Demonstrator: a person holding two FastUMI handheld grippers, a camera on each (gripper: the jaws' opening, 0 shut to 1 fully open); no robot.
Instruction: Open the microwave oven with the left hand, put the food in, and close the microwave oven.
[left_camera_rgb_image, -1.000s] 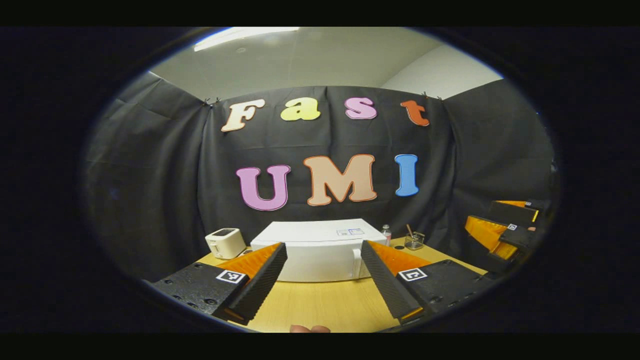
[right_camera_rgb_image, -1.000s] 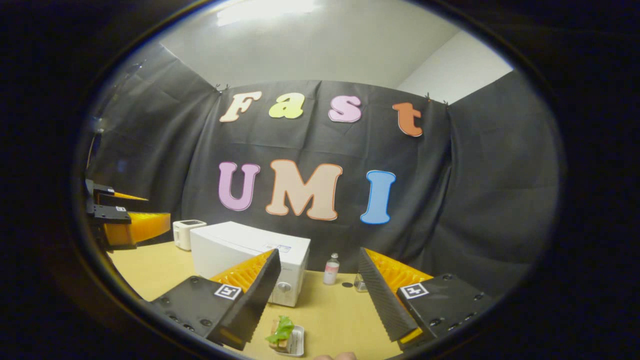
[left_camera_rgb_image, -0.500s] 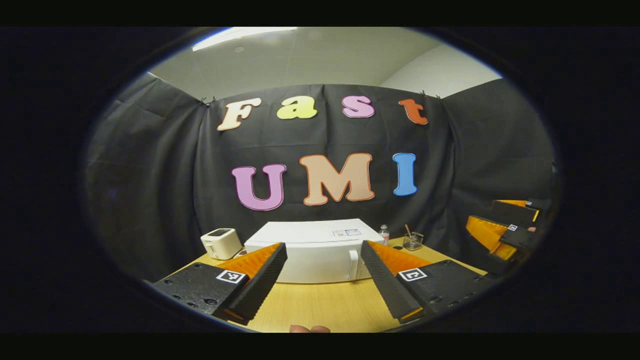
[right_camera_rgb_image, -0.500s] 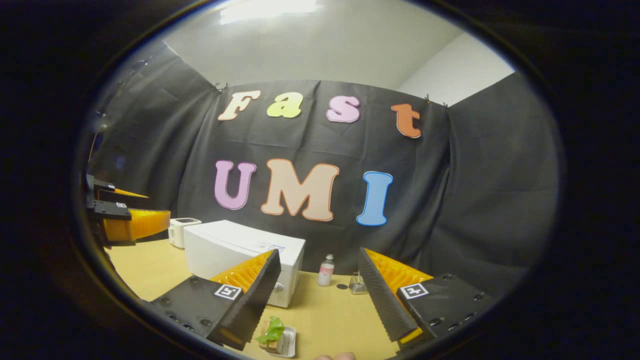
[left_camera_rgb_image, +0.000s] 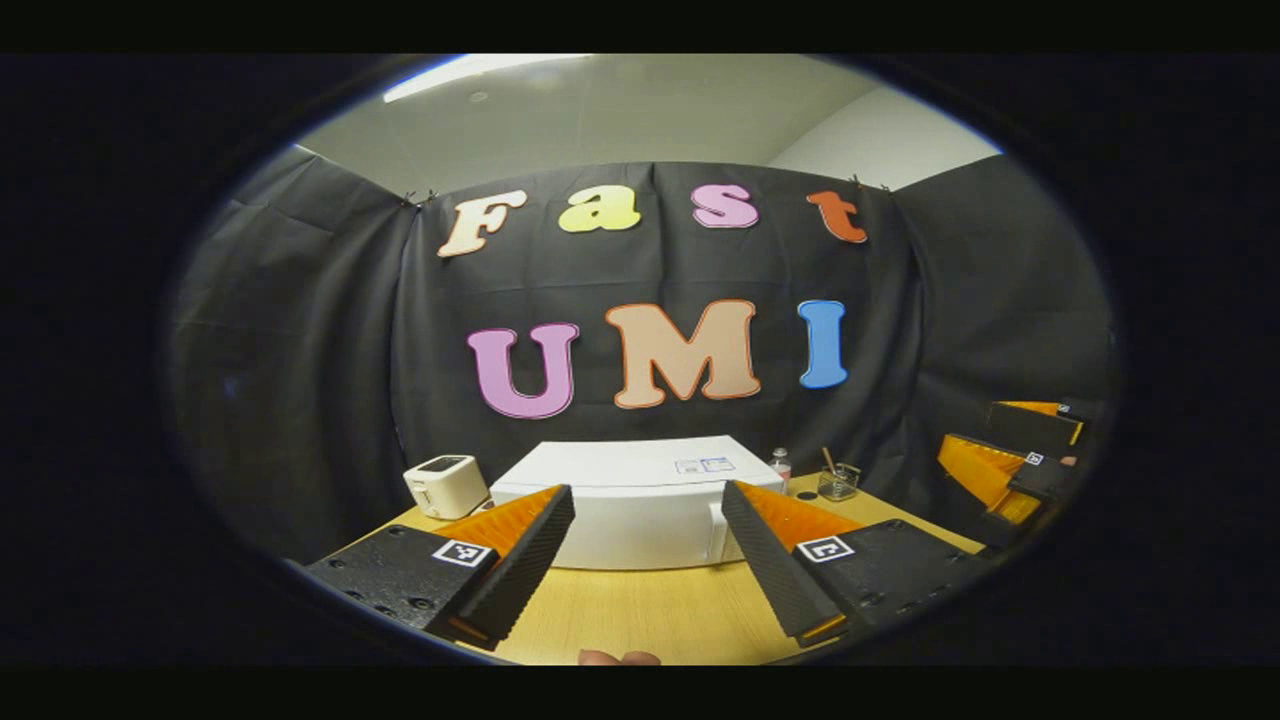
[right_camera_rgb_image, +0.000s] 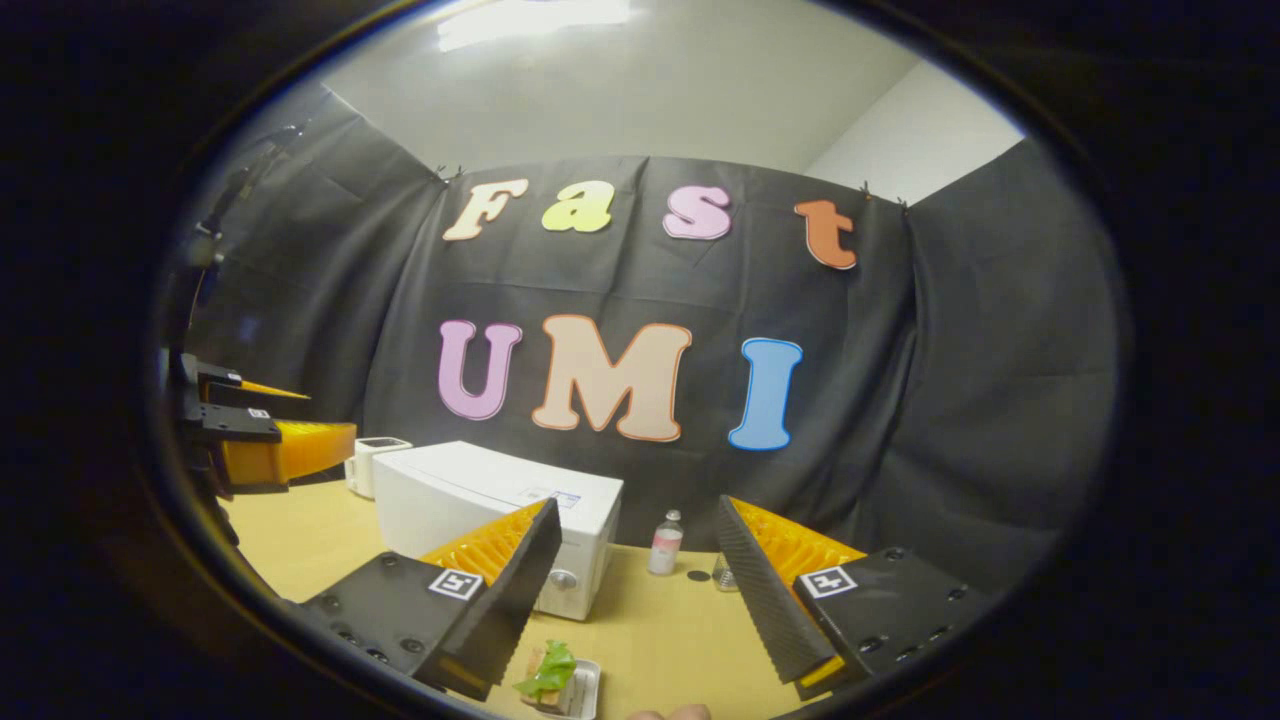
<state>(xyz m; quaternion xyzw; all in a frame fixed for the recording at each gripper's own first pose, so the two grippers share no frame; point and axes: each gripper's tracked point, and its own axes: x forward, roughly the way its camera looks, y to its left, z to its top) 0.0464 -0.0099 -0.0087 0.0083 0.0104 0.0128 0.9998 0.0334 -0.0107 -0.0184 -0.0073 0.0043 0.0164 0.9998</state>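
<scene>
White microwave oven (left_camera_rgb_image: 640, 500), one food tray (right_camera_rgb_image: 560, 688), two tongs agape (left_camera_rgb_image: 640, 590) (right_camera_rgb_image: 640, 620)

The label on the microwave oven (right_camera_rgb_image: 470, 490) is too small to read.

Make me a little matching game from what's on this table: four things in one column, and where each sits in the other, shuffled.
Things:
1. microwave
2. toaster
3. food tray
4. small bottle

Places:
a. near table edge, in front of the microwave's knob end
b. middle of the table, door shut
c. back of the table, on the microwave's knob side
d. back corner, on the microwave's other side

Pairs: 1-b, 2-d, 3-a, 4-c
</scene>
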